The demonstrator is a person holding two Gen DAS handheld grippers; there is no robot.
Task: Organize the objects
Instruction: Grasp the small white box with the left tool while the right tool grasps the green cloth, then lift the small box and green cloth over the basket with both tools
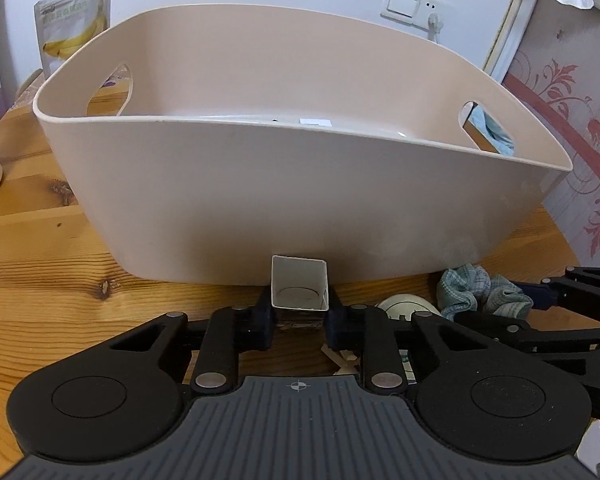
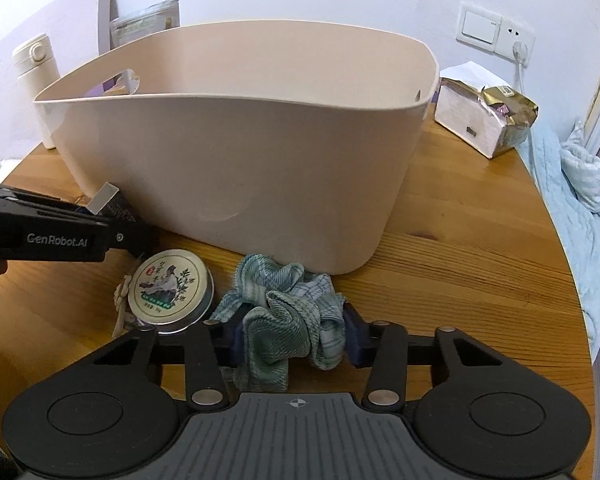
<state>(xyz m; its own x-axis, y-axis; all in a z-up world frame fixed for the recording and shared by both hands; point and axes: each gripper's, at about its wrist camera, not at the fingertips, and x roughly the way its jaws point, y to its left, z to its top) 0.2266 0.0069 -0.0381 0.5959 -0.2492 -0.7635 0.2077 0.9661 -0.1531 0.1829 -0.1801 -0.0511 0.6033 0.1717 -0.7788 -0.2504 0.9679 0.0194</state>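
Beige basket (image 1: 260,200) on wooden table (image 1: 40,280) | left gripper (image 1: 299,308) clamped on small carton (image 1: 299,288) | right gripper (image 2: 296,340) clamped on green cloth (image 2: 284,312)

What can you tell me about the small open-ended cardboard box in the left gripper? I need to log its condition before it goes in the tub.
The small open-ended cardboard box is square in section, with a pale, plain inside and dark printed outer faces. Its top flap is folded open. It looks like thin card, slightly bowed. The left gripper is shut on it, one finger on each side, holding it off the wooden table, close in front of the beige plastic tub; whether it touches the tub is unclear.
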